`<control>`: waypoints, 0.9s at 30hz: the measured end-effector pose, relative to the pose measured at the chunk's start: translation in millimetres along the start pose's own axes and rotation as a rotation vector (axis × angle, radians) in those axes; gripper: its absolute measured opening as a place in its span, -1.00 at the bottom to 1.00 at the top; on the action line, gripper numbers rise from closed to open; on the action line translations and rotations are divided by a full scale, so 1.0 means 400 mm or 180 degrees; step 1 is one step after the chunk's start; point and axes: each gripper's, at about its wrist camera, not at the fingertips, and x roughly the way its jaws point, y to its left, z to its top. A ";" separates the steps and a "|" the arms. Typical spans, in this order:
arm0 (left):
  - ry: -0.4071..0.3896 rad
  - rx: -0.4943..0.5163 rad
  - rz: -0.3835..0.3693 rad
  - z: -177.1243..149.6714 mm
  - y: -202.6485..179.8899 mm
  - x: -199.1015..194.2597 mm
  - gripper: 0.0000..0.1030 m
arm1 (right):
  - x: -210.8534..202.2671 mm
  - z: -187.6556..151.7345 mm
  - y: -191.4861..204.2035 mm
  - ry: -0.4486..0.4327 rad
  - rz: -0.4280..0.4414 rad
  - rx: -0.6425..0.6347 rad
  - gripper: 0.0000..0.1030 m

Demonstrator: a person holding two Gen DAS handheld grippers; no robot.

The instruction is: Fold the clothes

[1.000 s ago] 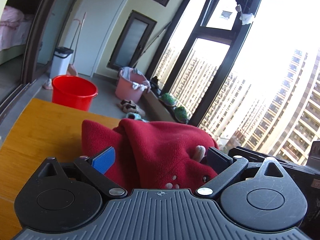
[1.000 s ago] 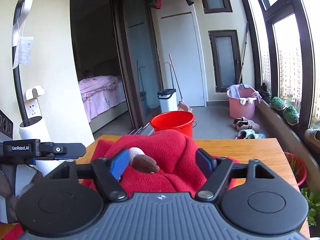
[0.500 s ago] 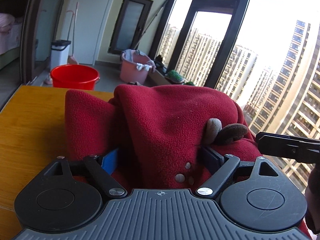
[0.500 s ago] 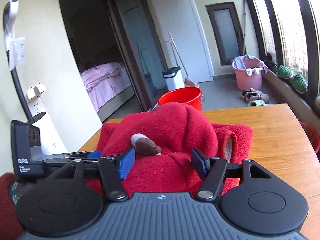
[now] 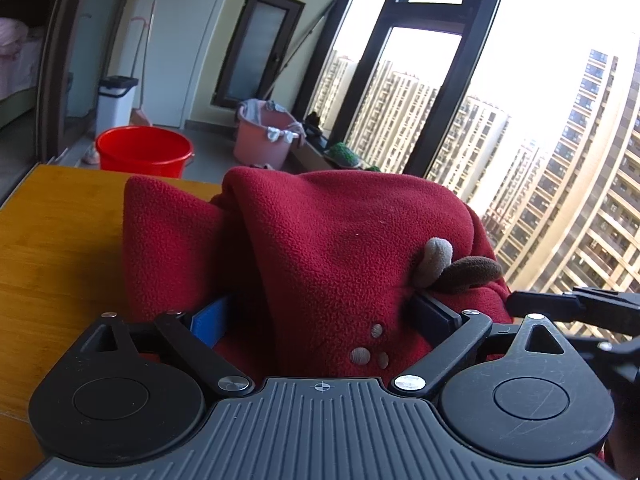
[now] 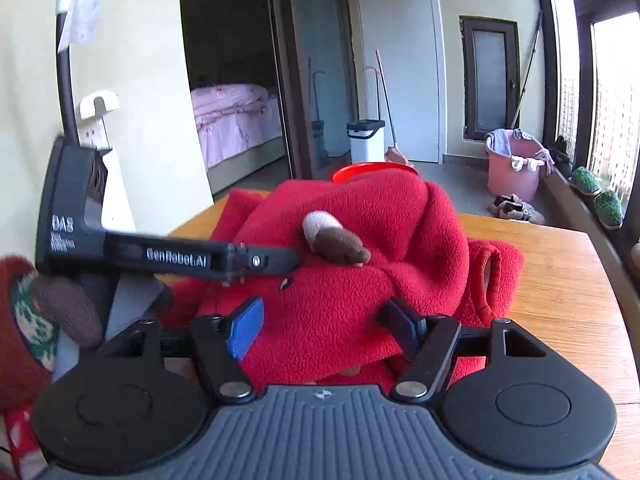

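A red fleece garment (image 5: 320, 248) with a brown and beige plush ear (image 5: 448, 266) lies bunched on the wooden table (image 5: 52, 240). My left gripper (image 5: 324, 316) has its jaws wide apart with a thick fold of the fleece between the blue pads. In the right wrist view the same garment (image 6: 360, 280) fills the space between my right gripper's (image 6: 324, 324) spread pads. The left gripper's black body (image 6: 180, 256) crosses the left of that view, close above the fleece. The fingertips are hidden in the cloth.
A red bucket (image 5: 144, 152), a pink laundry tub (image 5: 266, 136) and a white bin (image 5: 116, 100) stand on the floor beyond the table. Tall windows are on the right. Another red patterned cloth (image 6: 24, 320) lies at the far left of the right wrist view.
Both grippers have moved closer together over the garment. The fleece now rises higher between the pads in both views, and the left gripper's body has come into the right wrist view.
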 end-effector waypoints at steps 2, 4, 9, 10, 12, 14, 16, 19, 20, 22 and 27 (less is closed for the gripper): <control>0.0001 0.0003 0.0001 0.000 -0.003 -0.001 0.90 | -0.016 0.061 -0.030 -0.0151 0.0095 0.0133 -0.11; 0.0002 0.0014 0.0008 0.000 -0.006 0.000 0.90 | -0.003 0.116 -0.067 -0.0248 0.0159 0.0208 -0.11; 0.0000 0.0024 0.0014 0.000 -0.011 -0.001 0.91 | 0.169 0.119 -0.152 0.0308 -0.0039 0.0253 -0.11; 0.0002 0.0035 0.0018 -0.001 -0.013 -0.002 0.91 | 0.195 0.110 -0.160 0.0424 -0.0068 0.0233 -0.10; 0.0003 0.0047 0.0021 -0.002 -0.014 -0.004 0.92 | 0.248 0.090 -0.175 0.0656 -0.0126 0.0192 -0.08; 0.0013 -0.0006 -0.0038 0.002 -0.005 -0.004 0.93 | 0.249 0.108 -0.166 0.0756 -0.0140 0.0128 -0.05; 0.0068 -0.0093 -0.0158 0.019 0.005 -0.010 0.94 | 0.251 0.110 -0.162 0.0774 -0.0148 0.0026 -0.03; -0.0168 -0.0295 -0.0436 0.067 0.039 -0.065 0.99 | 0.239 0.097 -0.167 0.0692 -0.0146 0.0058 -0.02; -0.0296 -0.0334 -0.0364 0.085 0.054 -0.087 1.00 | 0.229 0.099 -0.169 0.0660 -0.0140 0.0086 0.00; -0.0372 -0.0449 -0.0015 0.123 0.100 -0.111 1.00 | 0.203 0.113 -0.177 0.0554 -0.0125 0.0112 0.12; 0.0021 -0.0832 0.0343 0.180 0.229 -0.067 1.00 | 0.149 0.184 -0.258 0.0226 -0.0315 0.0207 0.61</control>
